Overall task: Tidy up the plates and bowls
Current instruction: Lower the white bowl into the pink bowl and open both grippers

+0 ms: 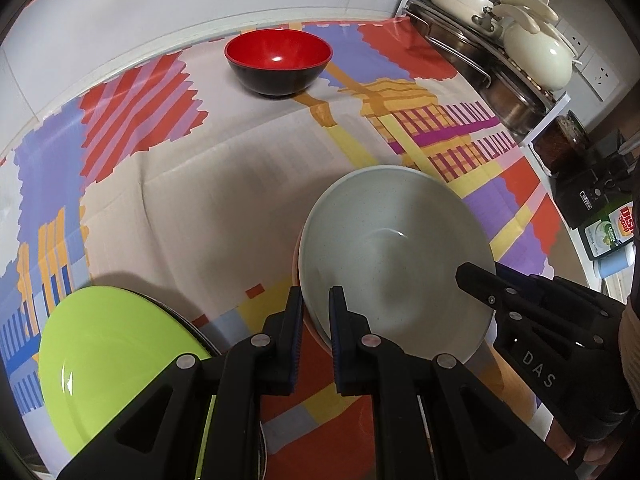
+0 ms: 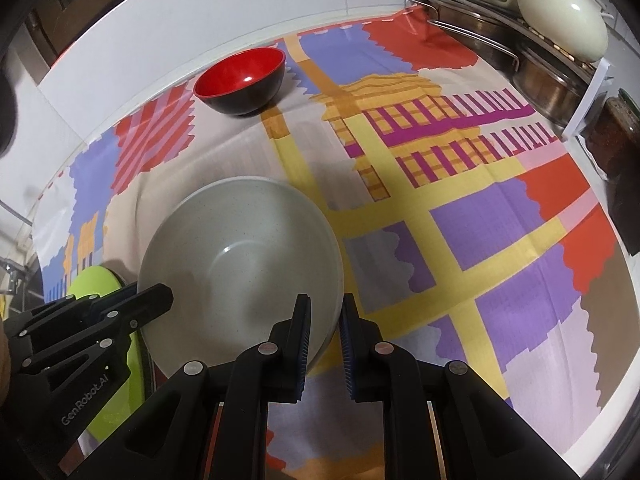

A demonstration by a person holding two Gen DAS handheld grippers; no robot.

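A pale grey-green bowl (image 1: 396, 248) (image 2: 240, 256) sits nested on a pinkish bowl (image 1: 316, 332) on the patterned cloth. My left gripper (image 1: 316, 308) clamps its near-left rim, one finger inside and one outside. My right gripper (image 2: 324, 316) clamps its right rim the same way. Each gripper shows in the other's view: the right (image 1: 476, 280), the left (image 2: 156, 292). A red bowl with a black outside (image 1: 278, 60) (image 2: 242, 80) stands at the far edge. A lime green plate (image 1: 112, 364) (image 2: 94, 280) lies on a dark plate at the near left.
A rack with steel pans and cream pots (image 1: 516, 40) (image 2: 552, 28) stands at the far right corner. A dark jar (image 1: 560, 136) (image 2: 618, 128), a dish soap pack (image 1: 608, 228) and a black box lie along the right side. A white wall backs the counter.
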